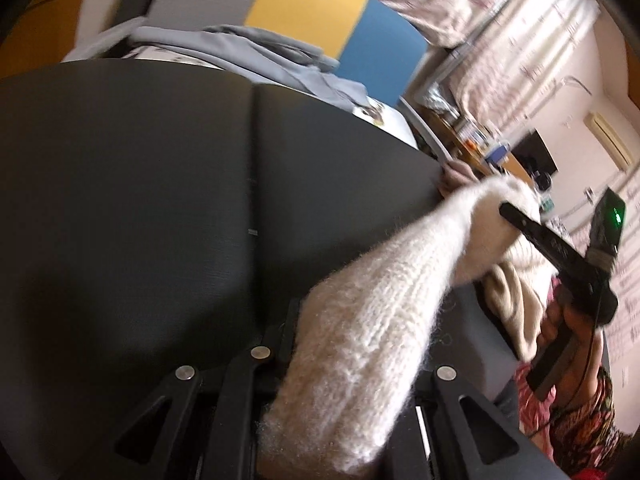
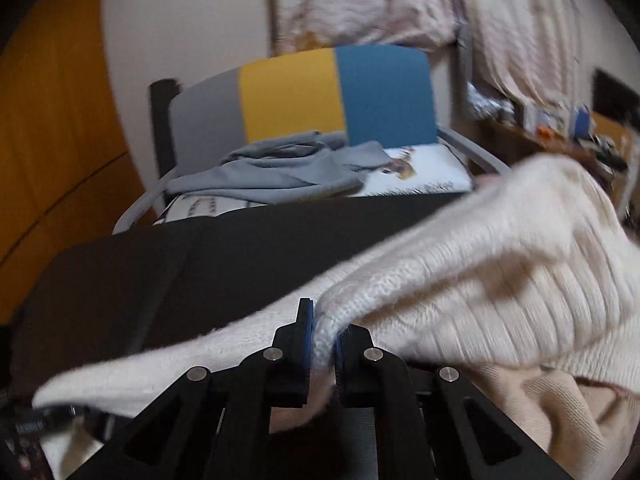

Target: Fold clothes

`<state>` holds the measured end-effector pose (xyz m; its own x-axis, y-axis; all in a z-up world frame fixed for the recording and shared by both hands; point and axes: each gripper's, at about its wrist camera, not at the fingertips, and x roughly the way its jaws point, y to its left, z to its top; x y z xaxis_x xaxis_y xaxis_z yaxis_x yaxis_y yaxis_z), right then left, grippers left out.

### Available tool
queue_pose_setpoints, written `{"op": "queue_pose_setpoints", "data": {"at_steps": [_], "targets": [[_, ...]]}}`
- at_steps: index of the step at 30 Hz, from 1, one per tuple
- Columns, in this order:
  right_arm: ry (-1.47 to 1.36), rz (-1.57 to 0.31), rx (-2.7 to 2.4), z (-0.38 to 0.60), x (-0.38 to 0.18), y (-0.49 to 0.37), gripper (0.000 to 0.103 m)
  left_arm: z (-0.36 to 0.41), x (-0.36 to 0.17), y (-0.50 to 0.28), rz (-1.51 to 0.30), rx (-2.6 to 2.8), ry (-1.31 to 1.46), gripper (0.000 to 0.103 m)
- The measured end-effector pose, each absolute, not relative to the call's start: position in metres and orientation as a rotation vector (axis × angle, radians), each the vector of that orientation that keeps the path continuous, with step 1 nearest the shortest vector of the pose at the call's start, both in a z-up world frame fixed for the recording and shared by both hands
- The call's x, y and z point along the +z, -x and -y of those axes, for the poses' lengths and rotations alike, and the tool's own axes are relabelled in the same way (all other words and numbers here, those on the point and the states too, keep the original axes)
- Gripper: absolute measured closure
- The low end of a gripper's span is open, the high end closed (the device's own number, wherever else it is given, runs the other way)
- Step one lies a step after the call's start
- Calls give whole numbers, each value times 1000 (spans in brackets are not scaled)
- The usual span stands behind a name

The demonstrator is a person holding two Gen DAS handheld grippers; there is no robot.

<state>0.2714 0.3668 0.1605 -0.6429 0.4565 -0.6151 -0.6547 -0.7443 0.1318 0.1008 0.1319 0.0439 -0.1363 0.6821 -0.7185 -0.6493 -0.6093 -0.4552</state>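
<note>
Both tongs grip the fluffy cream knitted sweater (image 2: 460, 264): the right tongs (image 2: 322, 344) pinch a fold, the left tongs (image 1: 352, 392) clench what looks like a sleeve. It hangs stretched between them above the dark desk (image 1: 160, 200), unfolded; folding remains.

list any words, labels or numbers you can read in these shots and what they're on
Nothing can be read for certain.
Printed cushion on the chair: lines of small dark print beside a dog picture, too blurred to read.
Small marks along the seam of the black table: too small to read.
Items on the far desk: labels blurred.
White knit sweater, right tongs and left tongs: no text visible.
</note>
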Motion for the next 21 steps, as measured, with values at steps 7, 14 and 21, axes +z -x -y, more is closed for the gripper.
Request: {"op": "queue_pose_setpoints", "data": {"at_steps": [7,14,21], "targets": [[797,-412,2475,-346,131,-162,93,-99,57,-68,74,1986,1189,90],[910,-390,2606,-283,126,-159,93,-57,63,-35,115,2104,1221,89],[996,-389,2760,-239,117,-118,93,-29,55,-22,59,2164,1285,84]]}}
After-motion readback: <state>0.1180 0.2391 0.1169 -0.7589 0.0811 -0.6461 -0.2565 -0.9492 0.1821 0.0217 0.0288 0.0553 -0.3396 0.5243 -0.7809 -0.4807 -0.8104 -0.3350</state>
